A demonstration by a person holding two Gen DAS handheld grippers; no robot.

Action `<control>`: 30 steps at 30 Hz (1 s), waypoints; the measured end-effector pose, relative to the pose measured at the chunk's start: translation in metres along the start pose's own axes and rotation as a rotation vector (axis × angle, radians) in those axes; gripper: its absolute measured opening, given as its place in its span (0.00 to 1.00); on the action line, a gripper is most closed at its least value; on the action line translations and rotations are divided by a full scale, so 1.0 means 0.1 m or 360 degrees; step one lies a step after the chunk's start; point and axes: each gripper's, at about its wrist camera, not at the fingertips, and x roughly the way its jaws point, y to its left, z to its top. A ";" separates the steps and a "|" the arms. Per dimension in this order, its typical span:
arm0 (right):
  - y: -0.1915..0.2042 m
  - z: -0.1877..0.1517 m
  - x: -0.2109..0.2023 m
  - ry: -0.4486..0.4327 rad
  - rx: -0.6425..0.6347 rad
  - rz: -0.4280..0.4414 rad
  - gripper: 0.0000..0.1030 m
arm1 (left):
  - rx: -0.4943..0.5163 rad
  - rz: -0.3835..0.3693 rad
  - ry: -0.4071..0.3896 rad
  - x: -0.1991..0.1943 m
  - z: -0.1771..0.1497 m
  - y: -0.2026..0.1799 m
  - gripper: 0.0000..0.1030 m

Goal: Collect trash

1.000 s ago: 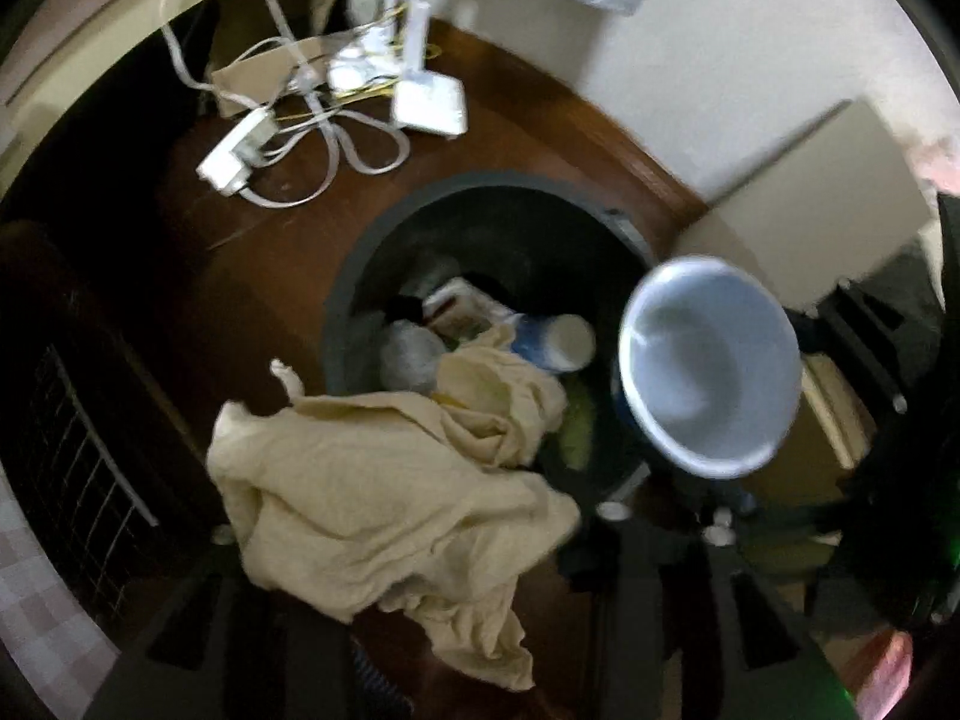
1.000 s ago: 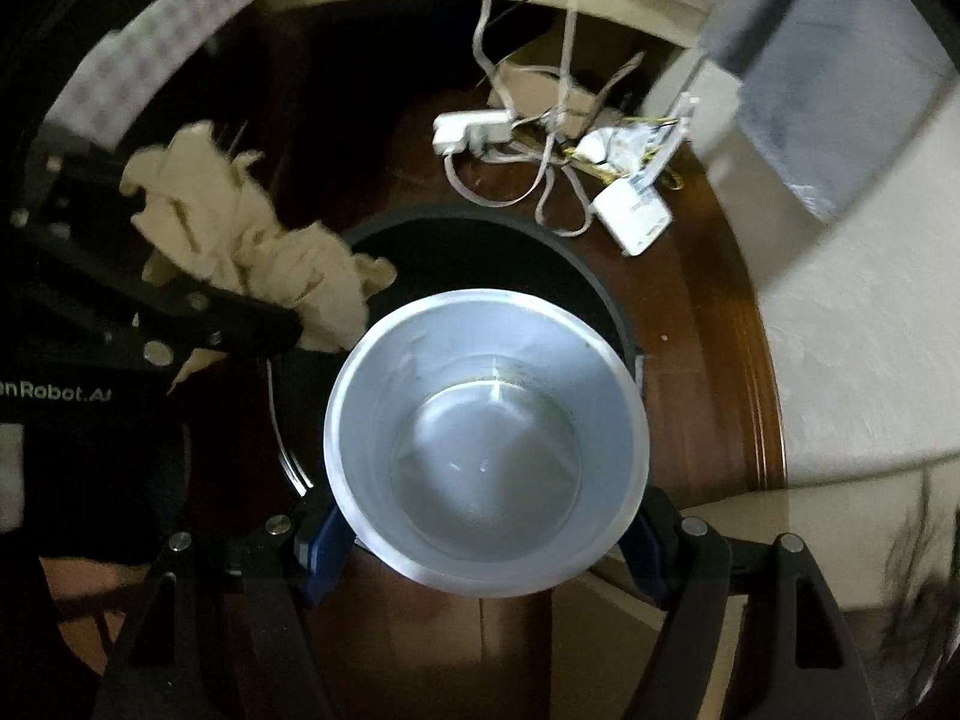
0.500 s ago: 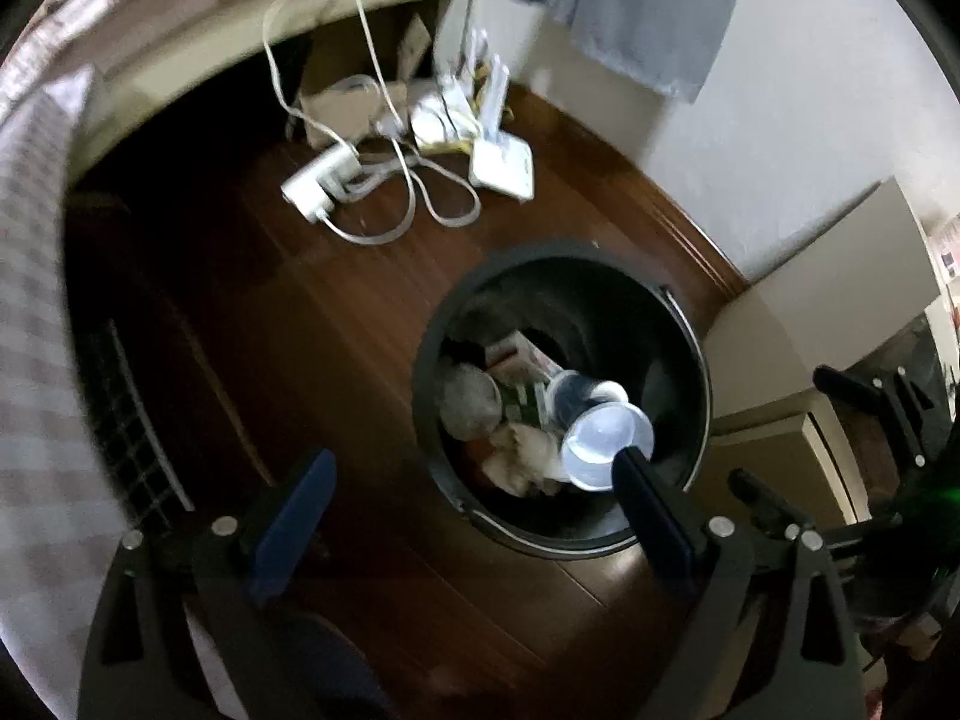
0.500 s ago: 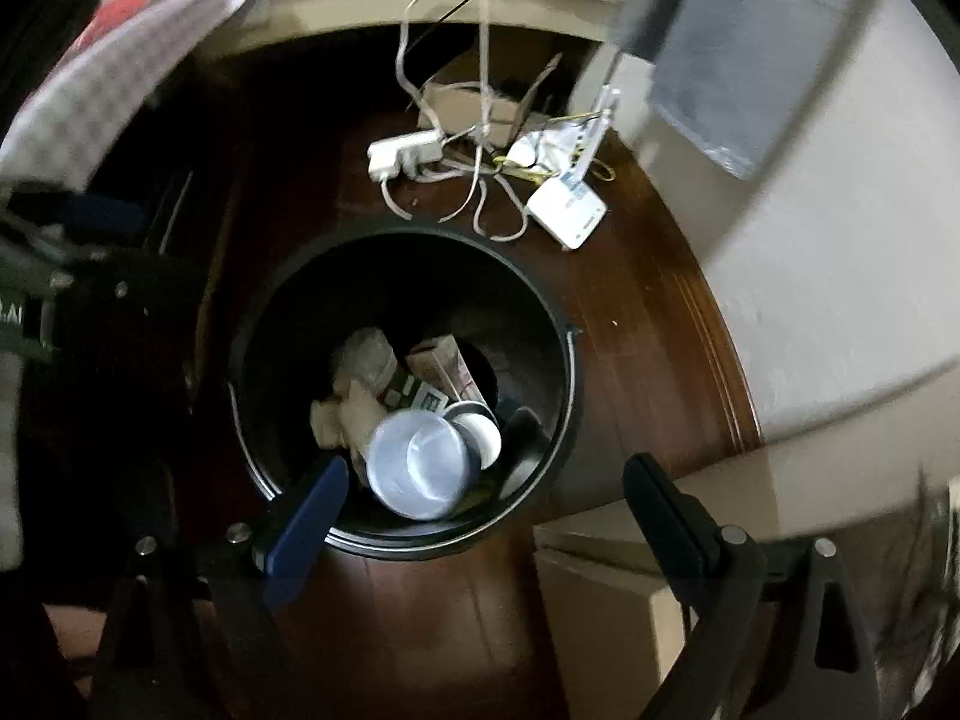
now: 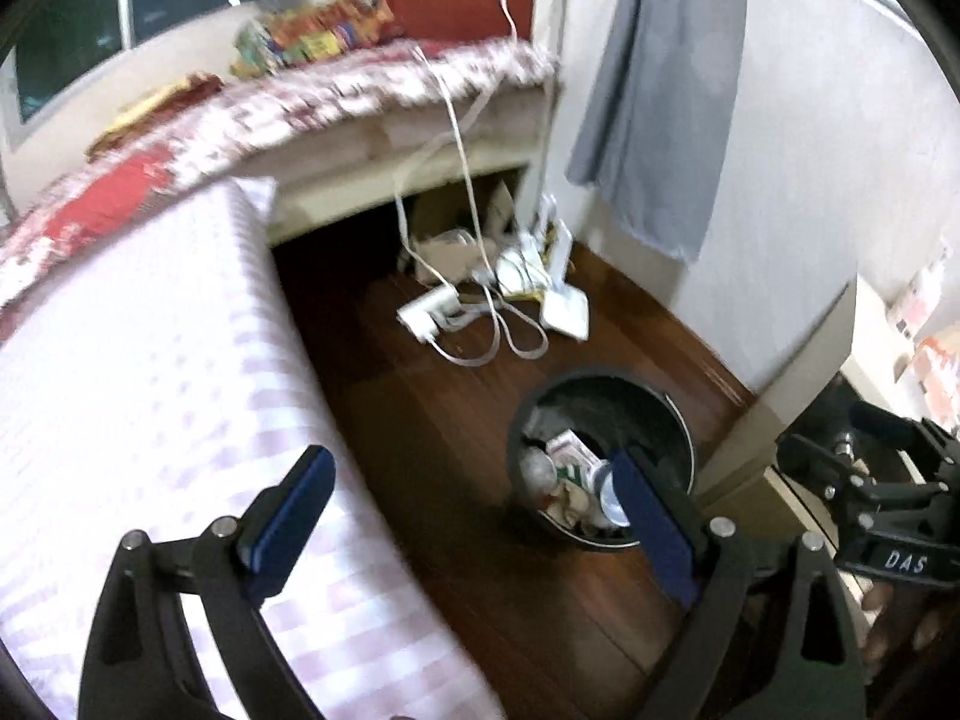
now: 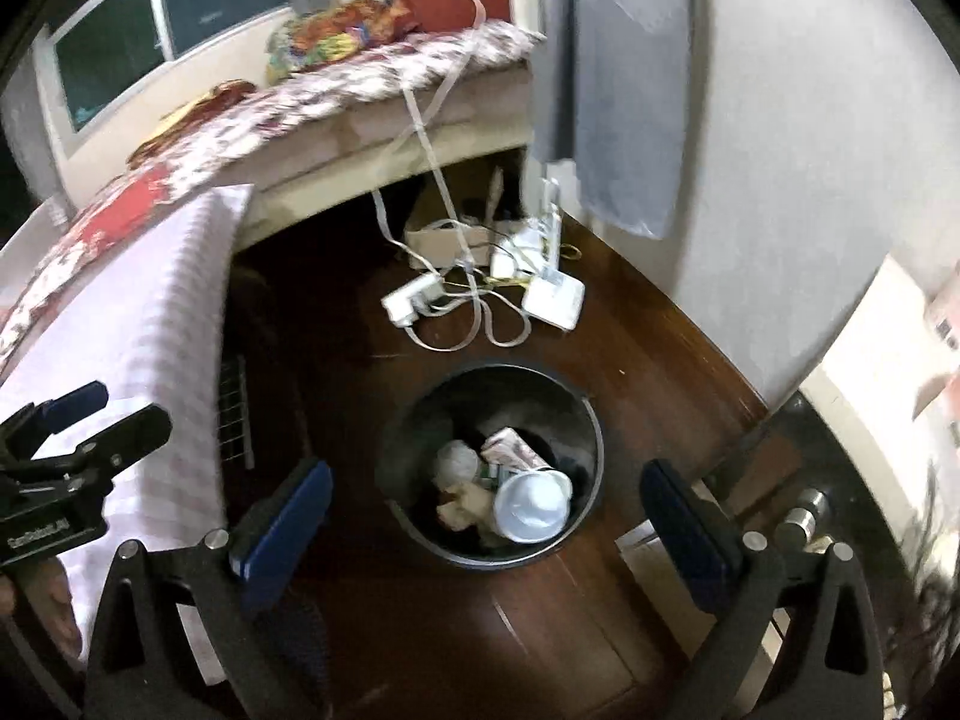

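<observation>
A round black trash bin (image 6: 591, 420) stands on the dark wood floor; it also shows in the left wrist view (image 5: 678, 414). Inside lie a white plastic cup (image 6: 531, 501), a crumpled beige cloth (image 6: 465, 501), a carton (image 6: 510, 450) and other scraps. My right gripper (image 6: 486, 516) is open and empty, high above the bin. My left gripper (image 5: 474, 510) is open and empty, higher up and to the bin's left, over the floor and the bed edge. Each gripper shows at the edge of the other's view.
A bed with a pink checked sheet (image 5: 132, 372) fills the left. A white power strip, cables and a router (image 6: 480, 294) lie on the floor beyond the bin. A beige cabinet (image 5: 798, 396) stands right of the bin. A grey cloth (image 5: 660, 90) hangs on the wall.
Both grippers let go: the beige cloth and the white cup dropped into the bin. Both grippers then rose well away from the bin and stayed open.
</observation>
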 end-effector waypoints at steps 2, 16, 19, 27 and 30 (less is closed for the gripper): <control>0.12 0.01 -0.18 -0.0051 -0.0030 -0.0029 1.00 | -0.0013 0.0036 -0.0039 -0.18 -0.01 0.06 0.92; 0.60 -0.05 -1.16 -0.0281 -0.0127 -0.0023 1.00 | -0.0038 0.0165 -0.0341 -1.06 -0.12 0.33 0.95; 0.69 -0.10 -1.31 -0.0326 -0.0168 -0.0033 1.00 | -0.0063 0.0169 -0.0378 -1.18 -0.15 0.36 0.95; 0.82 -0.07 -1.49 -0.0379 -0.0220 -0.0018 1.00 | -0.0106 0.0174 -0.0425 -1.31 -0.14 0.44 0.97; 0.83 -0.07 -1.45 -0.0360 -0.0217 -0.0020 1.00 | -0.0106 0.0171 -0.0424 -1.30 -0.16 0.43 0.97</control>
